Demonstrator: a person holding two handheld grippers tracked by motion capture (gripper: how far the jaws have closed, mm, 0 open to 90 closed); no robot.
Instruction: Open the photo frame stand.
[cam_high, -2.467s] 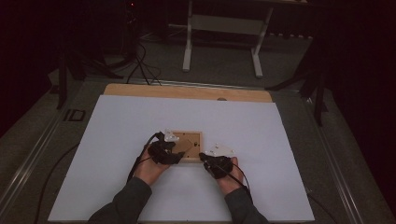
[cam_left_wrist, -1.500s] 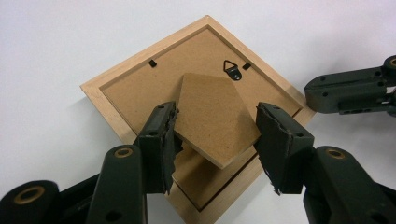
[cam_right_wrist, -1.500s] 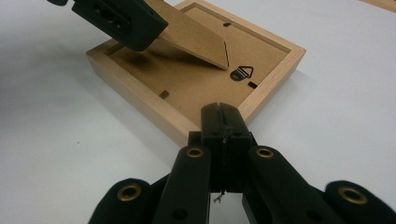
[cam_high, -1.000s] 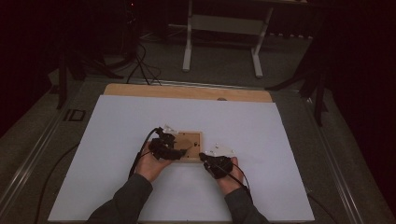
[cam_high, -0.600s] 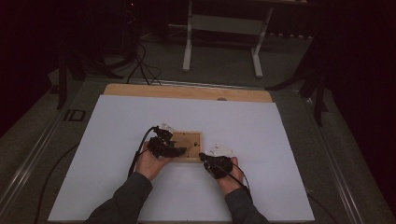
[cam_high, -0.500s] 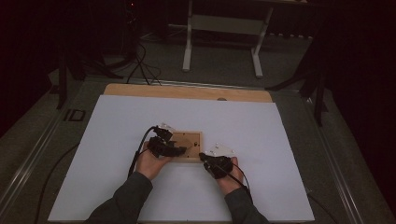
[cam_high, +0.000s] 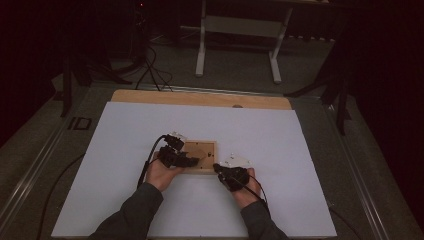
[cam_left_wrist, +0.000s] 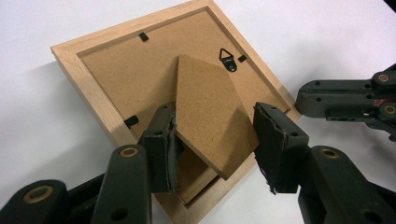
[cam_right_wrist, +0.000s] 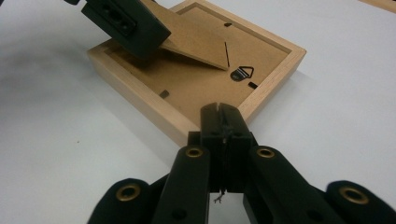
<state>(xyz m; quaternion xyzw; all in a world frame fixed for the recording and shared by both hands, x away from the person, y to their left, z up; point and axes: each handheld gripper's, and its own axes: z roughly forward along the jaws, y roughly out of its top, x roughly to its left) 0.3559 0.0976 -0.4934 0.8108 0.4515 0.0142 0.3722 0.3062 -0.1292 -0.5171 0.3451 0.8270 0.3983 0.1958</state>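
Face-down picture frame (cam_high: 199, 156) mid-table on the white sheet (cam_high: 125, 150), easel stand (cam_left_wrist: 210, 116) lifted off the backing. Left gripper (cam_left_wrist: 215, 144) straddling that stand across its width, jaws just closing in (pads not yet pressing). Right gripper (cam_right_wrist: 223, 122) pinched together, empty, tips against the frame's near corner. Hanger (cam_right_wrist: 243, 73) just beyond, nothing blocking.

A: The picture frame (cam_left_wrist: 88, 79) is pale blond wood; its backing board (cam_left_wrist: 135, 79) and raised stand flap (cam_left_wrist: 210, 112) are plain brown.

B: Black hanger (cam_left_wrist: 229, 59) at twelve o'clock, black grippers, a white table sheet (cam_high: 280, 135), and dark grey sleeves (cam_high: 131, 215)
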